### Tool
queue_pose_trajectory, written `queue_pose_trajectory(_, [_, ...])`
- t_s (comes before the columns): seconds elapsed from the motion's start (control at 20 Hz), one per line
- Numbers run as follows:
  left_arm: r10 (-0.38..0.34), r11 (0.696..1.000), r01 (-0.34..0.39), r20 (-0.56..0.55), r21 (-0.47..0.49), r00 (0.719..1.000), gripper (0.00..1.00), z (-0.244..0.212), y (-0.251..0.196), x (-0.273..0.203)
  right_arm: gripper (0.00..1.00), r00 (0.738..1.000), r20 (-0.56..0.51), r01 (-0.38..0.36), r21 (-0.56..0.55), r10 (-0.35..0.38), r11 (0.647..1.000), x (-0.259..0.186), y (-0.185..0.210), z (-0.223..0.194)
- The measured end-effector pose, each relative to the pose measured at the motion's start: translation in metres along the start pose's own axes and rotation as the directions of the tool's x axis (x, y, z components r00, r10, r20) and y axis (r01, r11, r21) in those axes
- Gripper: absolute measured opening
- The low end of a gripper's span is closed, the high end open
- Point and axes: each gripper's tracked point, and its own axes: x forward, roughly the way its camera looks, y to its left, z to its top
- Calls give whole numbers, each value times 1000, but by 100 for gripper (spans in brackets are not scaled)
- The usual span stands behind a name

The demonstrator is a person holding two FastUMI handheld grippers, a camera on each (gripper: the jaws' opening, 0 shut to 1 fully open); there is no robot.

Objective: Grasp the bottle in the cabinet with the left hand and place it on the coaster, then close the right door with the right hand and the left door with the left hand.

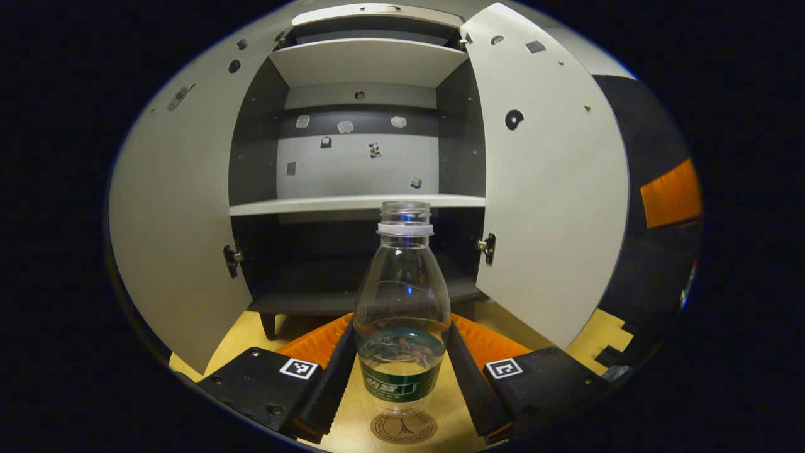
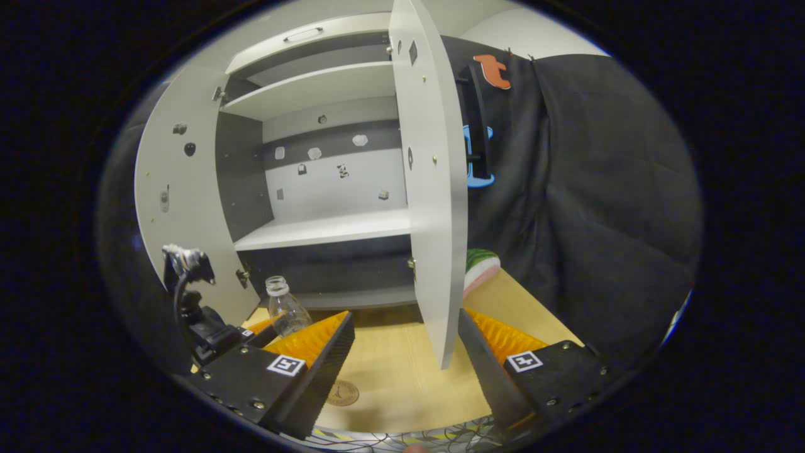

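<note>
Both left gripper (image 1: 402, 371) jaws clamp bottle (image 1: 402, 308), right gripper (image 2: 405, 352) wide

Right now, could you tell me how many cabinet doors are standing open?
2: the left door swung out on the cabinet's left, the right door swung out on its right.

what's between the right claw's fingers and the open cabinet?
In the right gripper view: bare tabletop and the right door's lower edge, standing in the right claw's open gap before the cabinet.
</note>
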Motion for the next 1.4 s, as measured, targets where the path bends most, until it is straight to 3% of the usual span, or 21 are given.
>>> queue_pose_trajectory(0.4, [-7, 1000, 9, -78, 28, 997, 82, -78, -6, -7, 100, 995, -95, 22, -33, -25, 999, 0, -15, -35])
queue_pose_trajectory(1.05, [1, 999, 0, -36, 39, 999, 82, -90, -7, -3, 100, 981, -196, 3, -56, -14, 998, -11, -18, -74])
queue_pose_trajectory(1.4, [15, 999, -13, -56, 34, 998, 84, -92, -3, -17, 100, 984, -177, -5, -57, -6, 998, -9, -15, -69])
